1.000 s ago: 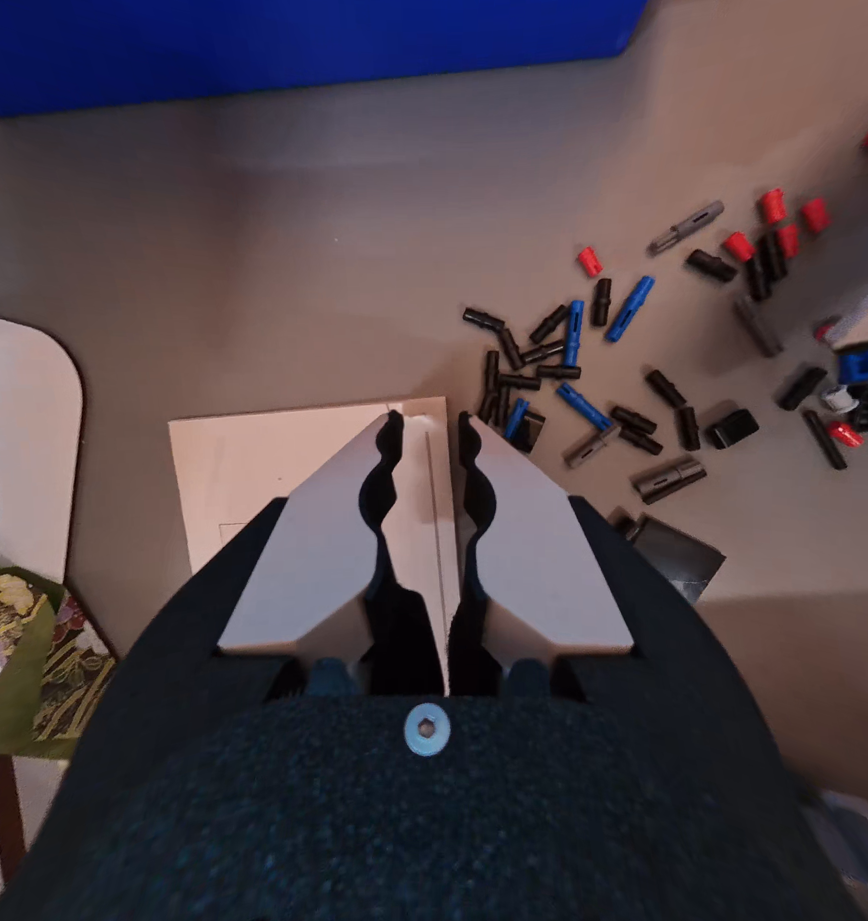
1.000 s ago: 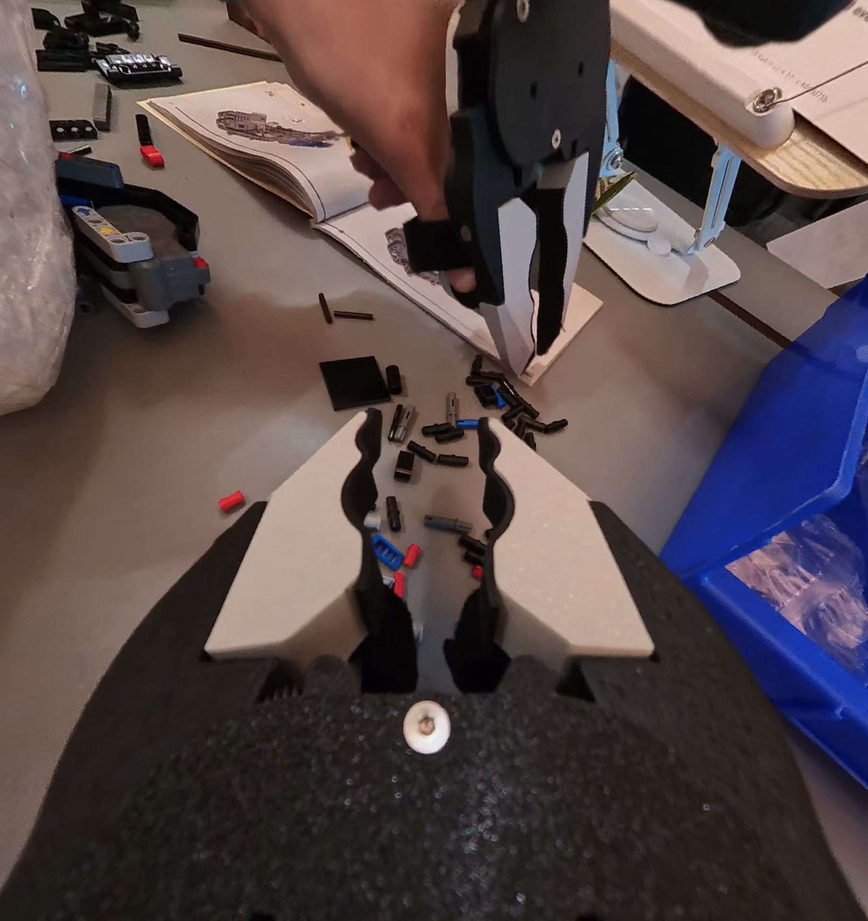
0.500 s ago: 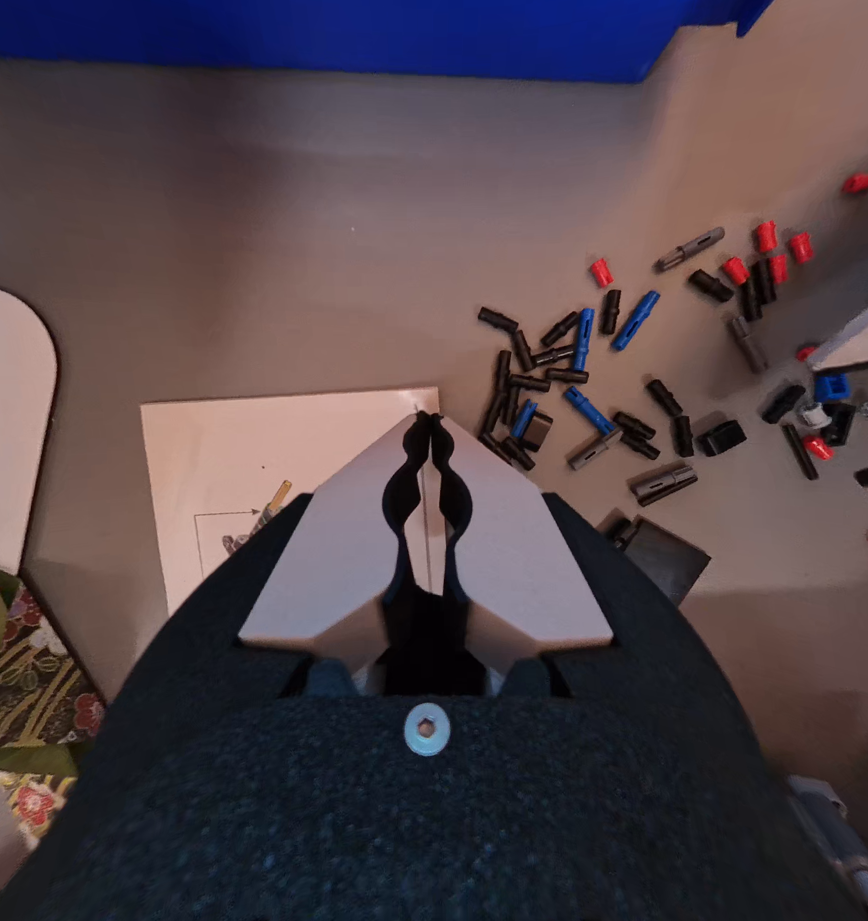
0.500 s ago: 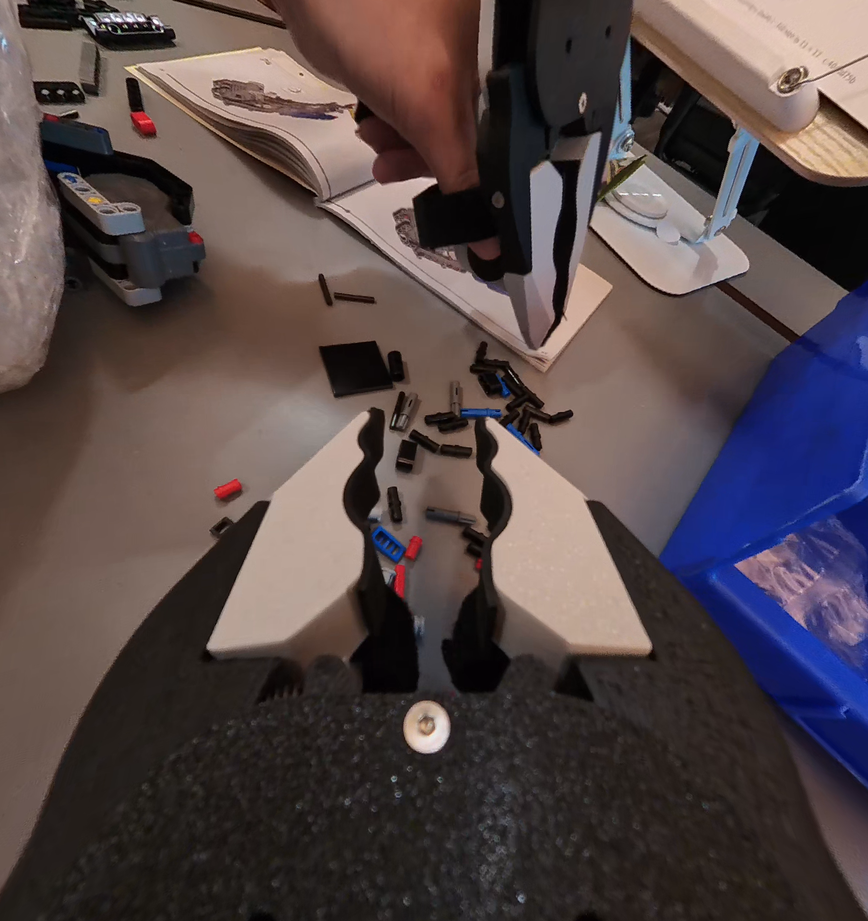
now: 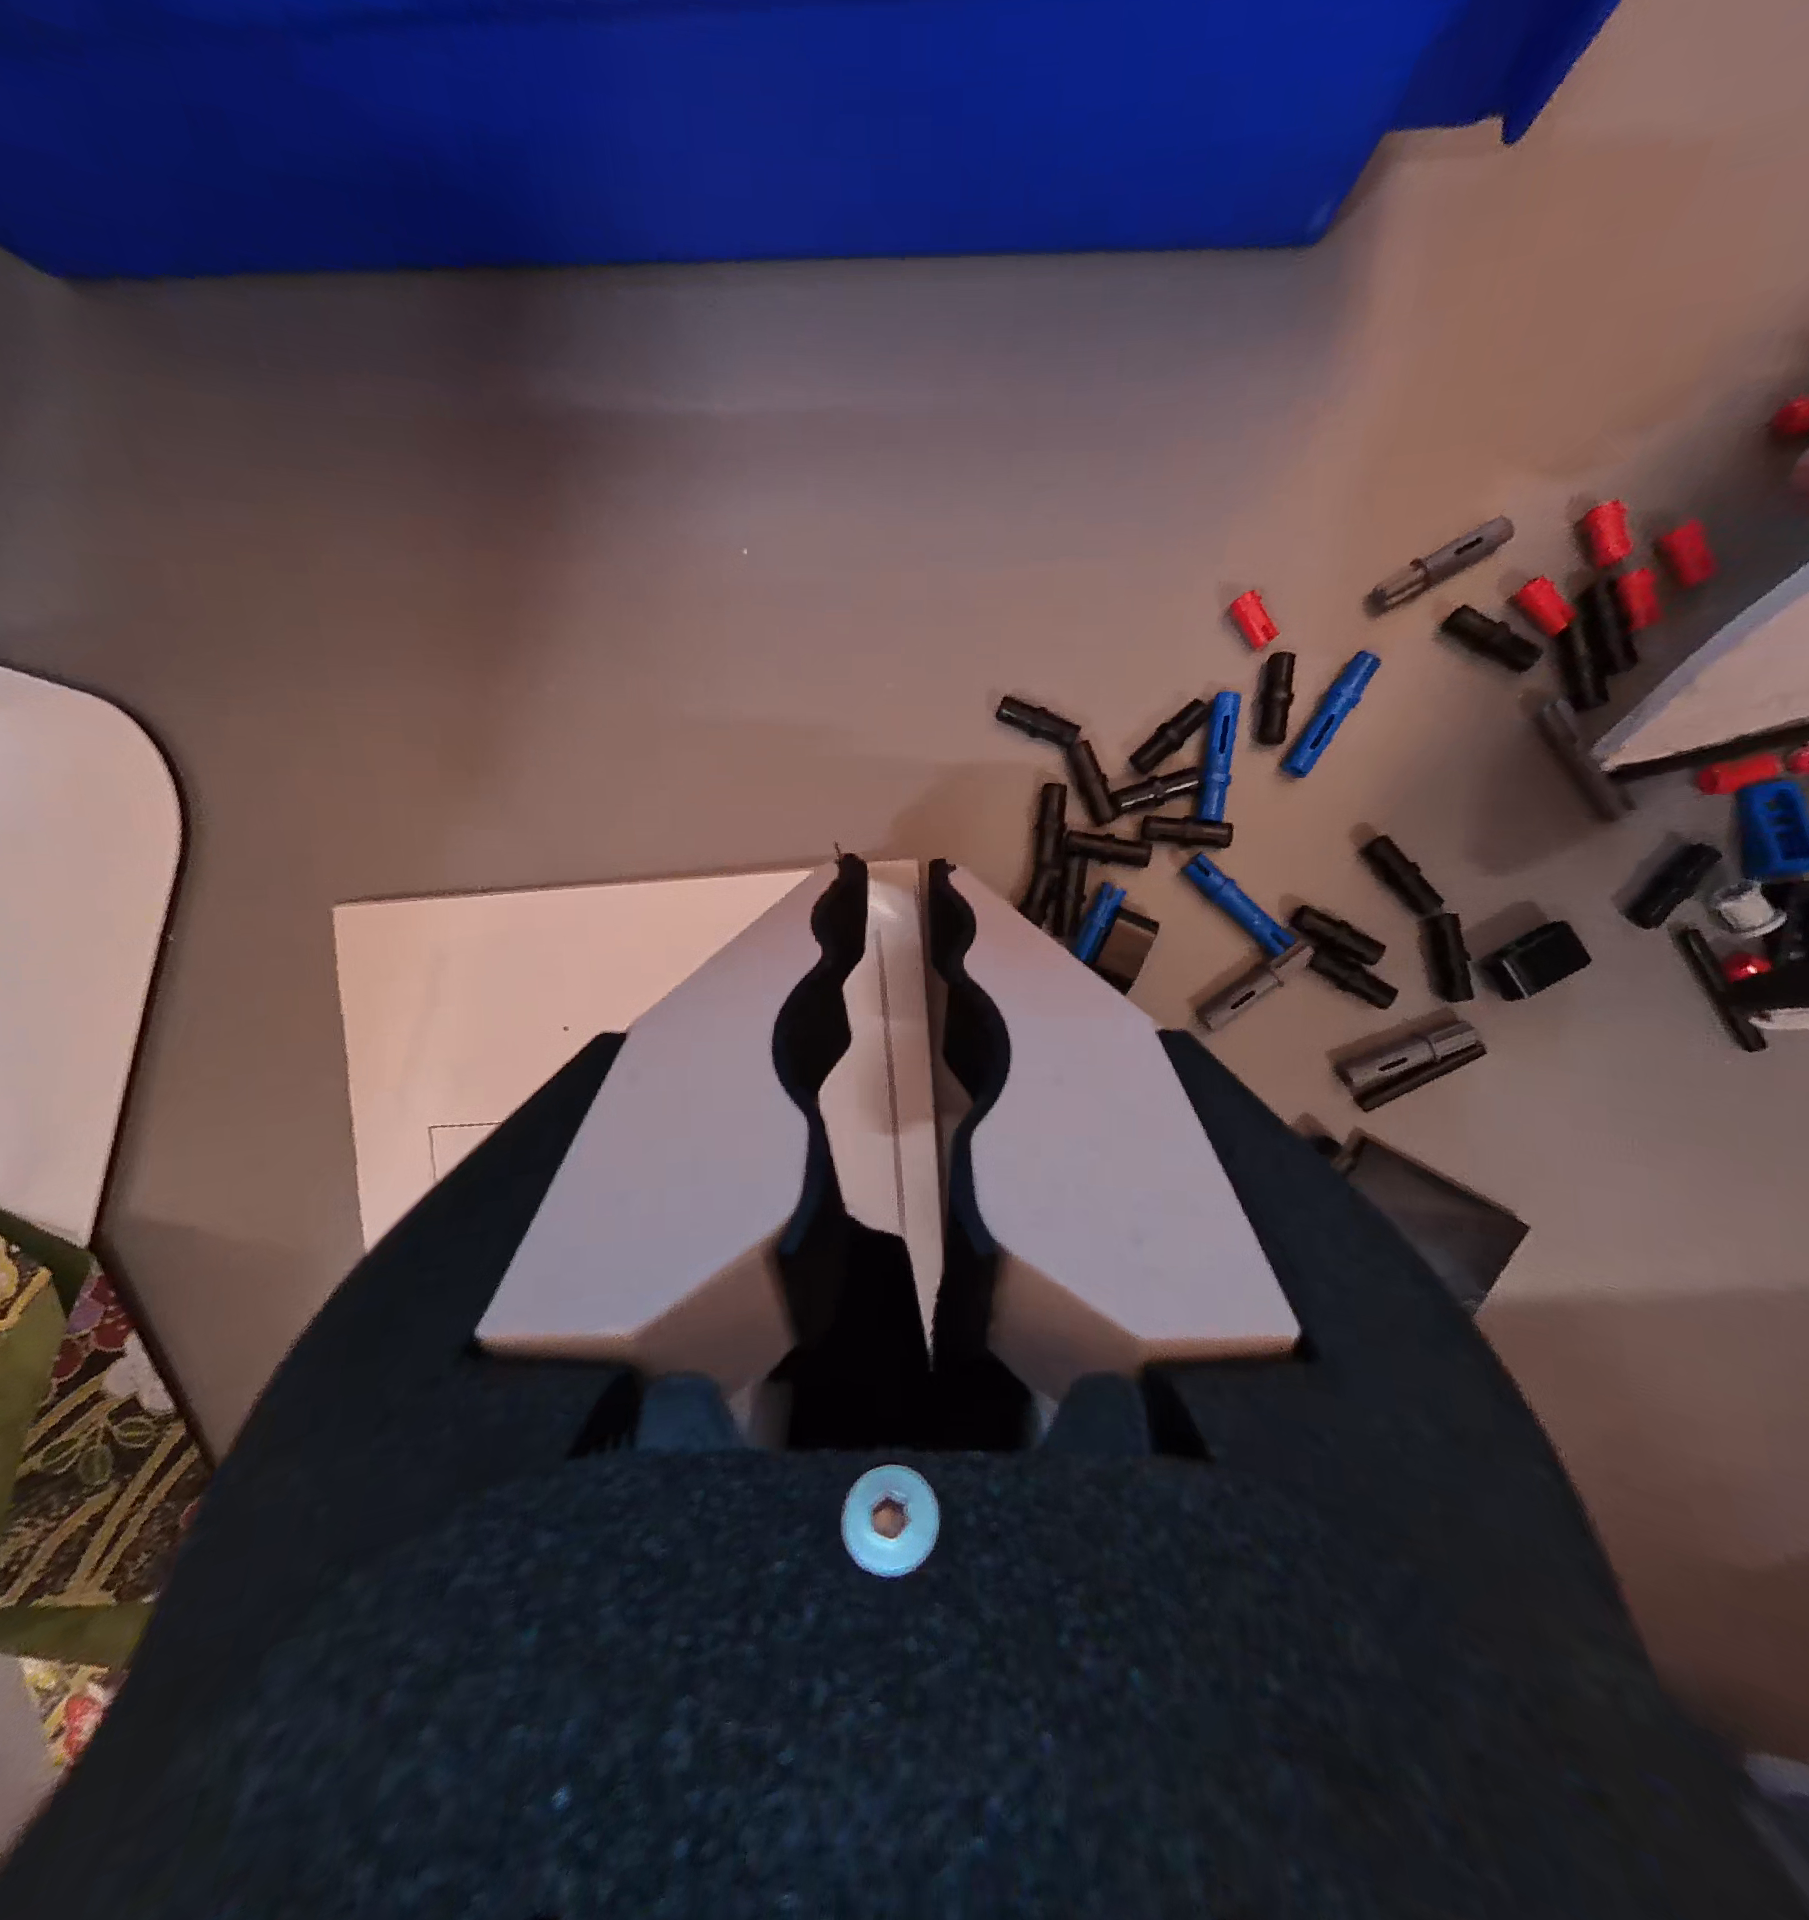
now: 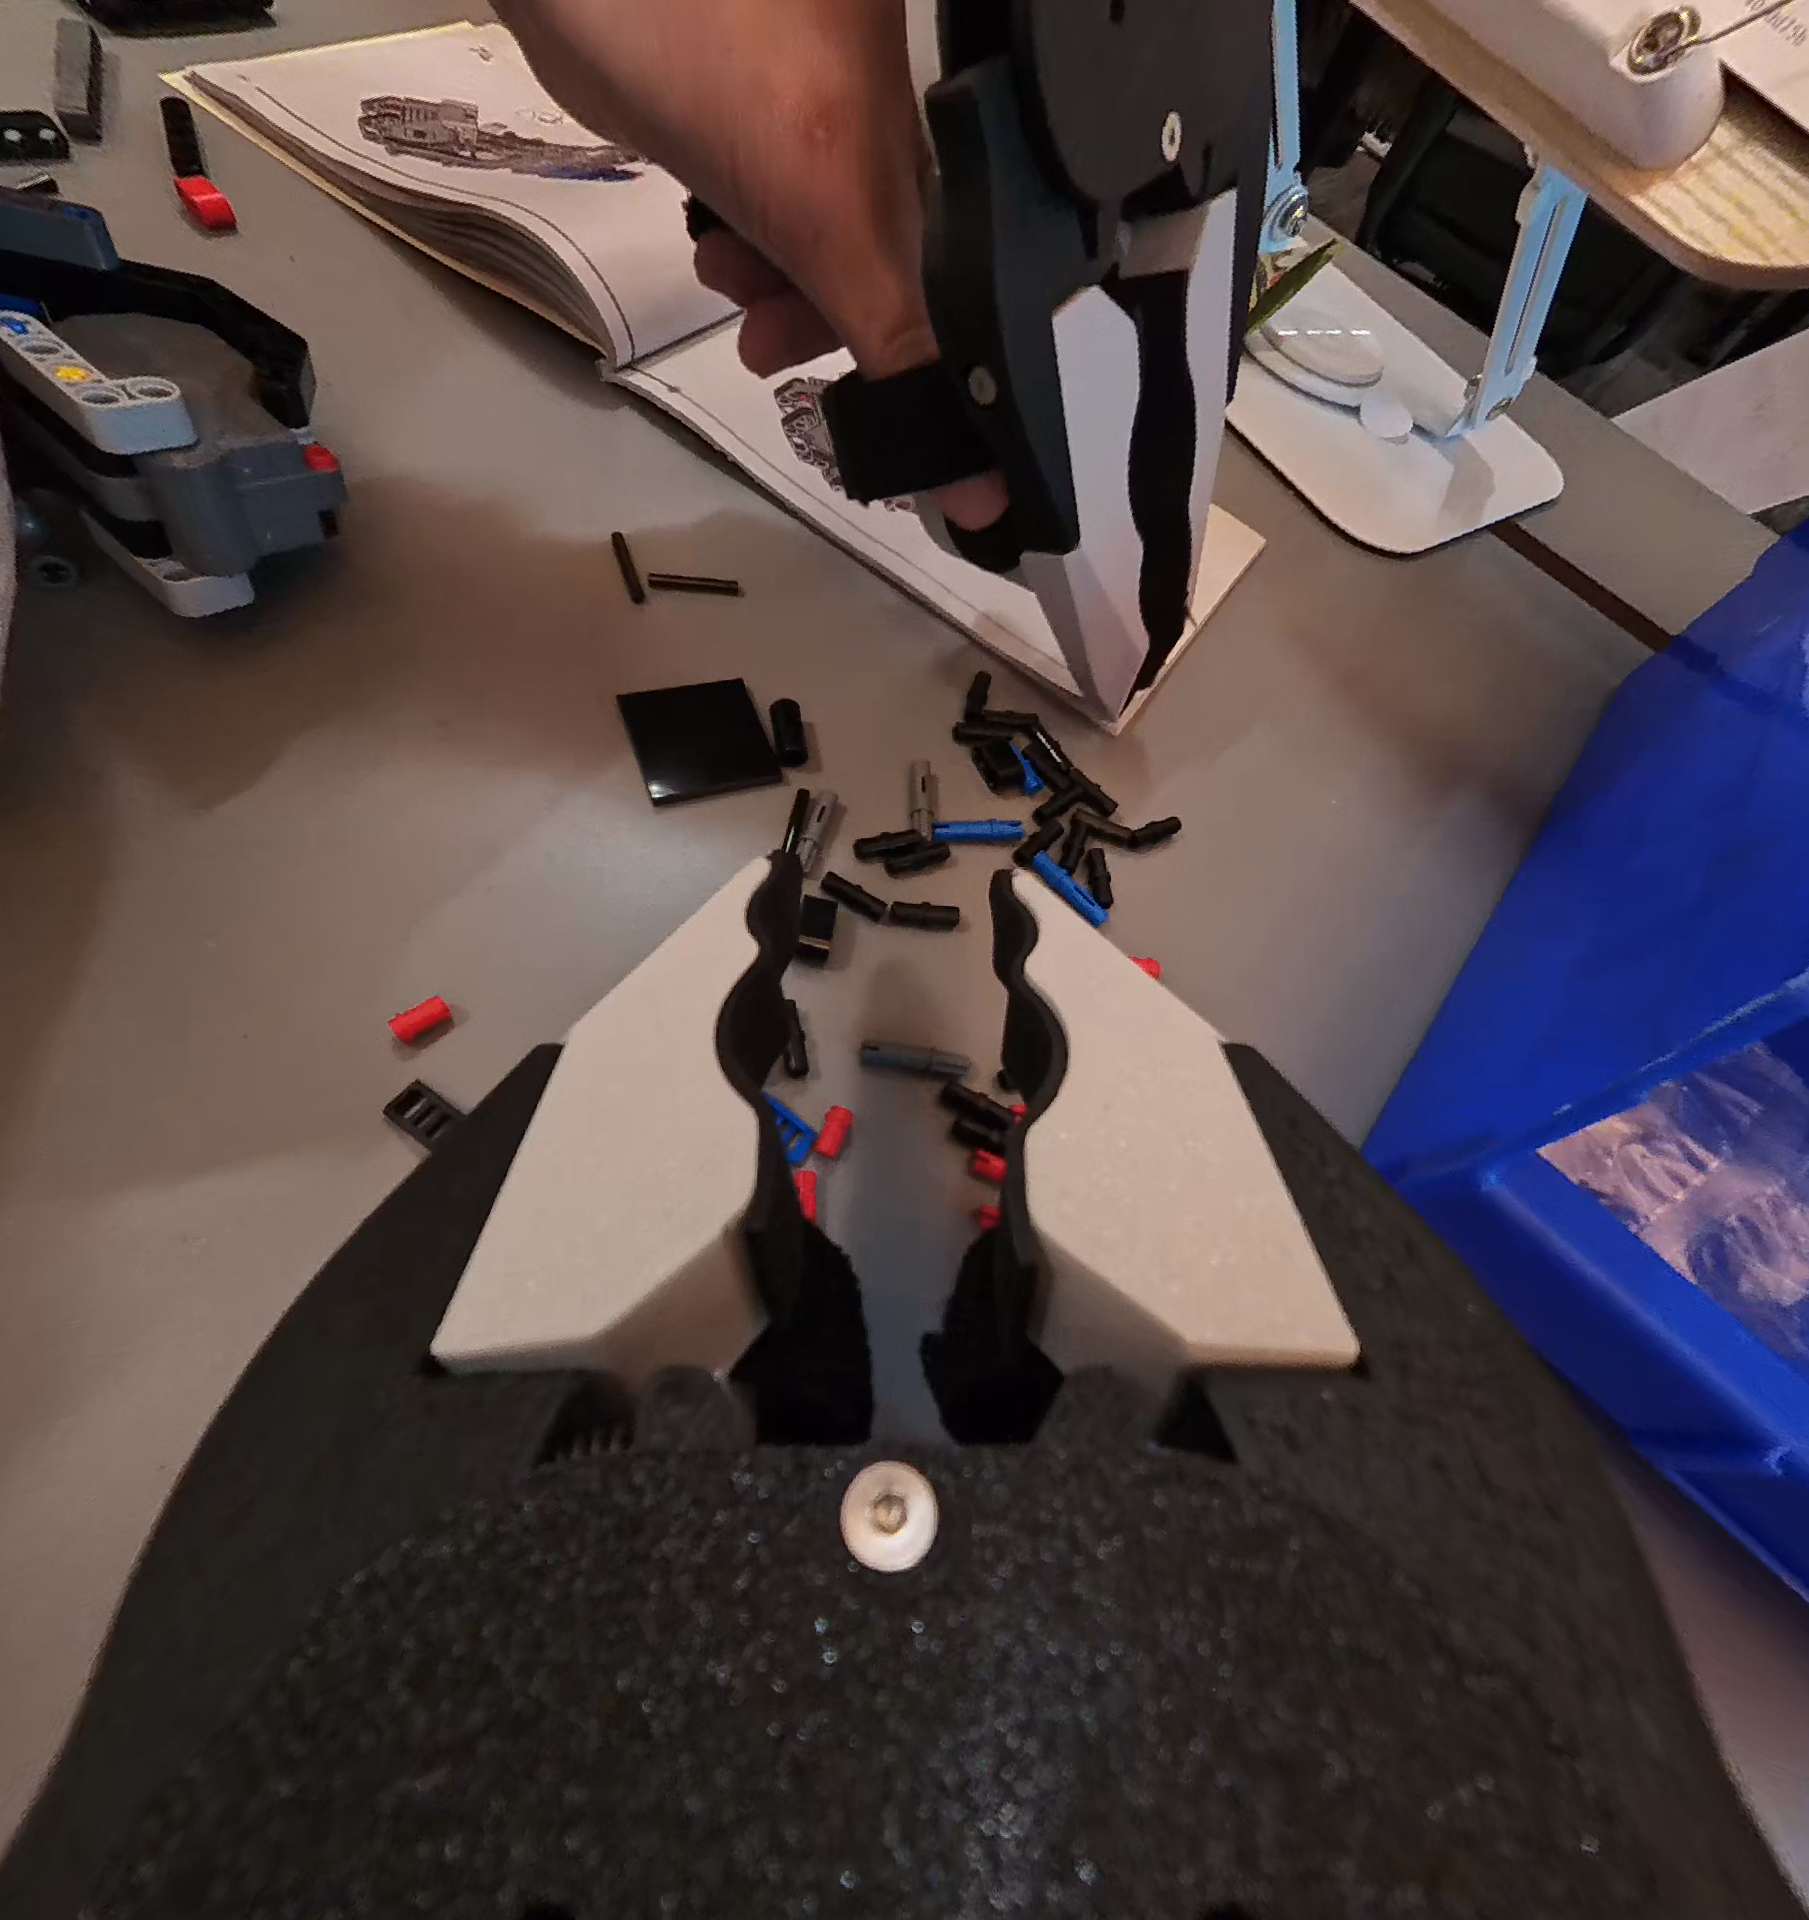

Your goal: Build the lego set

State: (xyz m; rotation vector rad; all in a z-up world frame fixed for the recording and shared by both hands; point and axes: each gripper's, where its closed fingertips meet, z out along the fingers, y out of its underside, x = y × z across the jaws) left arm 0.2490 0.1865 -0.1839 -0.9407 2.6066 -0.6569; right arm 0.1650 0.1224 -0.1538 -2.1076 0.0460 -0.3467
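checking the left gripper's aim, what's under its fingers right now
The corner of the open instruction booklet lies under the left gripper, with a page edge showing between the fingers. The black pins lie just beside it. The gripper body covers the rest of the page.

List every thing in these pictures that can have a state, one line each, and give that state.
Left gripper: jaws slightly apart, empty, over the booklet corner.
Right gripper: jaws open, empty, above the loose pins.
Instruction booklet: open, lying flat.
Black pins: loose, heaped, unassembled.
Blue bin: holds clear bags.
Partly built model: unfinished, on the table.
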